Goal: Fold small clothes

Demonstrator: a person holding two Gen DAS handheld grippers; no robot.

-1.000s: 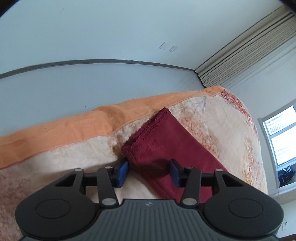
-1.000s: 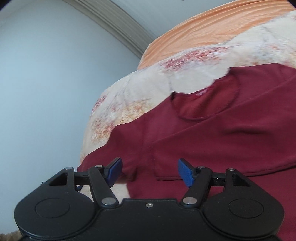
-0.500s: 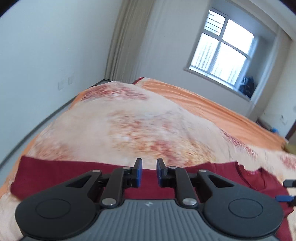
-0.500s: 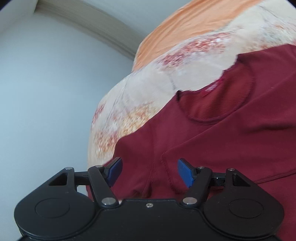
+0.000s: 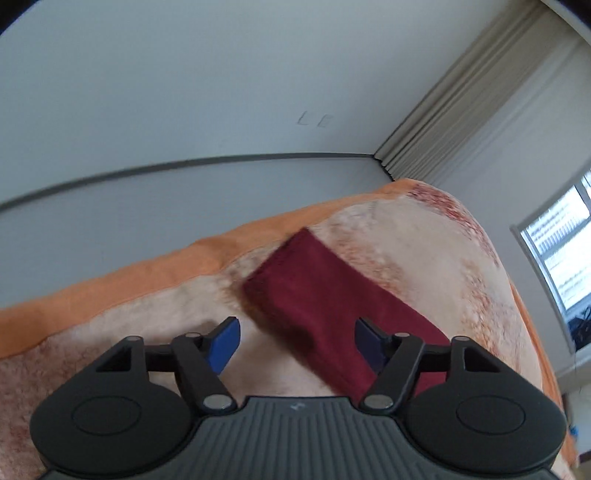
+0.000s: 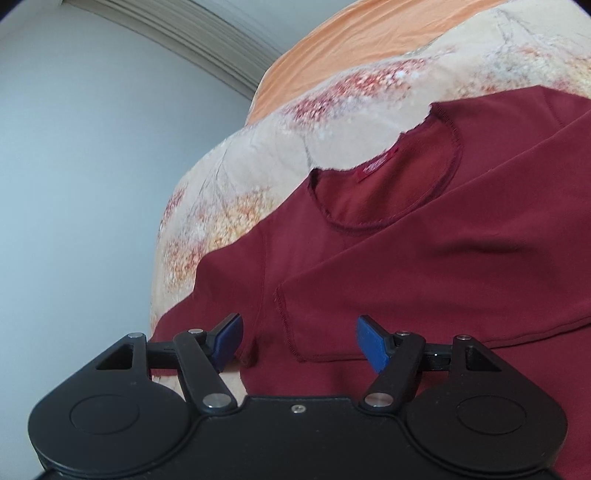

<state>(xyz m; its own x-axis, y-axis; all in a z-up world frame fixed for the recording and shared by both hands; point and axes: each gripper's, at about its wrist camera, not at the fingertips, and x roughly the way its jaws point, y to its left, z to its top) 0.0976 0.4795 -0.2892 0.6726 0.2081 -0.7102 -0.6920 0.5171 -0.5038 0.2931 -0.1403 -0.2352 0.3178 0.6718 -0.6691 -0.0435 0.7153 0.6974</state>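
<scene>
A dark red long-sleeved shirt (image 6: 424,236) lies on the flowered bedspread (image 6: 258,177), neck opening up, one sleeve folded across its chest with the cuff (image 6: 288,317) near my right gripper. My right gripper (image 6: 297,343) is open and empty just above the shirt's side and that cuff. In the left wrist view a folded red strip of the shirt (image 5: 332,295) lies on the bedspread (image 5: 424,258). My left gripper (image 5: 295,343) is open and empty, its jaws either side of the strip's near edge, slightly above it.
An orange sheet (image 5: 147,273) borders the bedspread along the bed's edge, with the grey floor and wall (image 5: 184,110) beyond. A curtain (image 5: 461,122) and a window (image 5: 561,258) are at the right. The right wrist view shows the orange sheet (image 6: 362,40) and curtain (image 6: 177,33).
My left gripper was nearly closed and pointing across the bed half a second ago; now it is open wide over the shirt's folded end. My right gripper stayed open and drifted a little over the shirt.
</scene>
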